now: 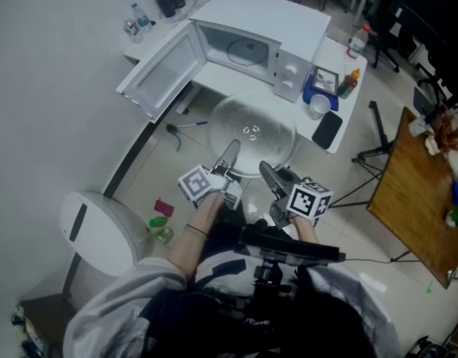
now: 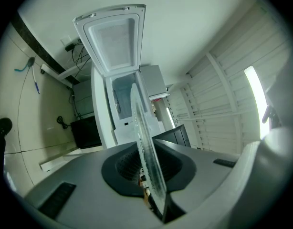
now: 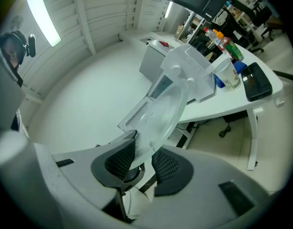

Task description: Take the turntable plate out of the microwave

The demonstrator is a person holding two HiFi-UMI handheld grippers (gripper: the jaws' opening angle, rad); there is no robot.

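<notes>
The round clear glass turntable plate (image 1: 251,131) hangs in the air in front of the white microwave (image 1: 251,47), outside its cavity, held roughly flat. The microwave's door (image 1: 160,77) stands wide open to the left. My left gripper (image 1: 230,153) is shut on the plate's near rim. My right gripper (image 1: 267,171) is shut on the same rim just to the right. The left gripper view shows the plate (image 2: 145,144) edge-on between the pads of the left gripper (image 2: 149,178). In the right gripper view the plate (image 3: 168,109) slants up from the right gripper (image 3: 139,162).
The microwave stands on a white table (image 1: 337,118) beside a mug (image 1: 318,107), a black flat object (image 1: 327,129) and bottles (image 1: 350,80). A wooden desk (image 1: 415,192) is at the right. A white bin (image 1: 98,230) and a green item (image 1: 159,228) are on the floor at the left.
</notes>
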